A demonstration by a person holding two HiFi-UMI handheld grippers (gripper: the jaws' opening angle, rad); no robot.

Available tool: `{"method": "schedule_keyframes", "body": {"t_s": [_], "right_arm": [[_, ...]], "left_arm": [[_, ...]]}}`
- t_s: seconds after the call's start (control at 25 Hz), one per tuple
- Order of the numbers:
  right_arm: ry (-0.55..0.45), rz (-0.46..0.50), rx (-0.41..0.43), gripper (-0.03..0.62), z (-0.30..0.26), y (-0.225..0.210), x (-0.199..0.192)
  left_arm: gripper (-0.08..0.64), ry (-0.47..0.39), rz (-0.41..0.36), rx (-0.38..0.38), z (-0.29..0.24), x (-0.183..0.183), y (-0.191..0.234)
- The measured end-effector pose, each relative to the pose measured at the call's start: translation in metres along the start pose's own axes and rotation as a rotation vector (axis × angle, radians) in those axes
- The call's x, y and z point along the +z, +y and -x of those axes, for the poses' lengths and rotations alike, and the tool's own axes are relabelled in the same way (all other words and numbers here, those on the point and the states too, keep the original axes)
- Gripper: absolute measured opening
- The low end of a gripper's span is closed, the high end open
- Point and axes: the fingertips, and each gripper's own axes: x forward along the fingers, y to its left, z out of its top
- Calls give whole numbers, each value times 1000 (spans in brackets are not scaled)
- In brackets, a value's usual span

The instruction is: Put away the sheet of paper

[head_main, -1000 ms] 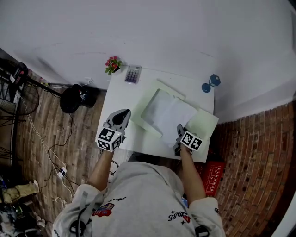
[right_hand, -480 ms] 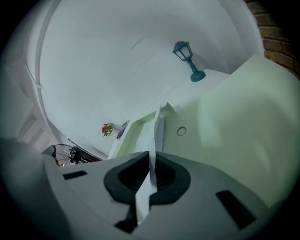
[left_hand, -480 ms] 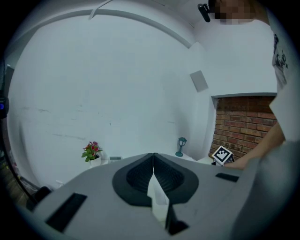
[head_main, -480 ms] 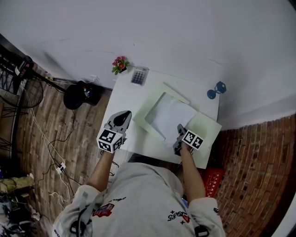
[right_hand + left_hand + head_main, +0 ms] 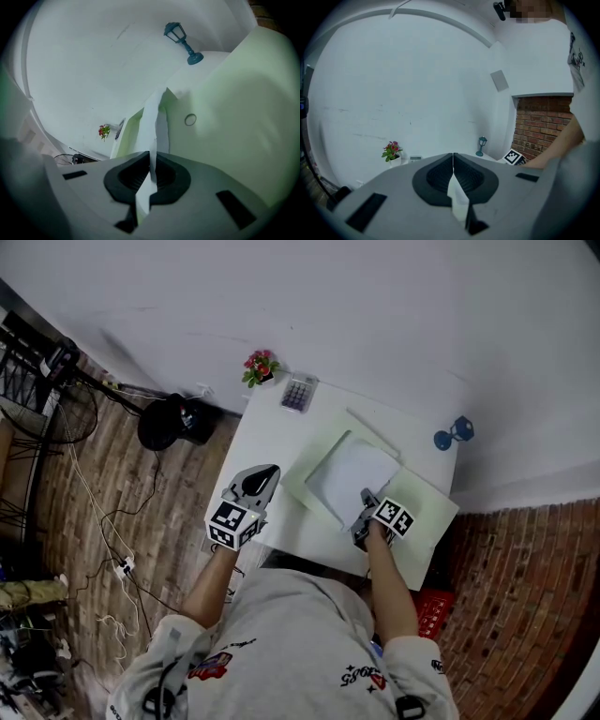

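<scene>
Right tongs (image 5: 151, 158): pressed together on the near edge of the sheet of paper (image 5: 153, 119), which stands up thin between the pads in the right gripper view. Gripper tilts down toward the worktop (image 5: 413, 431). My right hand is behind its marker cube, forearm running back to me.

Sheet of paper, head view: white, lying over the middle of a pale green folder (image 5: 427, 513), with my right tongs at its near right corner. Green shows past the sheet on the left, on the far side and on the right. The right gripper view shows a small round snap (image 5: 190, 120) on the green flap beside the sheet.

Left tongs (image 5: 453, 158): pressed together, tips meeting. In the head view they hang over the worktop's left edge, near the folder's left side. I can't tell if they touch it.

Further out, the worktop is white and set against a white wall. At its far left corner is a small flower pot (image 5: 260, 366), with a calculator (image 5: 298, 393) just beside it. A blue lantern figure (image 5: 453, 435) is at the far right. The floor is brick-patterned, with cables on the left.
</scene>
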Motion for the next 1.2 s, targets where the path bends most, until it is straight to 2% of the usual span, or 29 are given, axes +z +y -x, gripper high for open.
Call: {"method": "schedule_keyframes", "body": {"t_s": [0.56,0.96,1.08,1.2], "right_arm": [[80,-72,15,2,-39,12,-7],[80,-53,42,10,-51,23,-10],[71,-14,52,36,-52,27,-9],[57,36,38,100,-47,28,-8]], "left_arm": [[23,13,12,35,13,-6,11],[23,19,19,72,31,-12,20],[23,20,20,75,34,-13,21],[23,18,21,71,35,-13,20]]}}
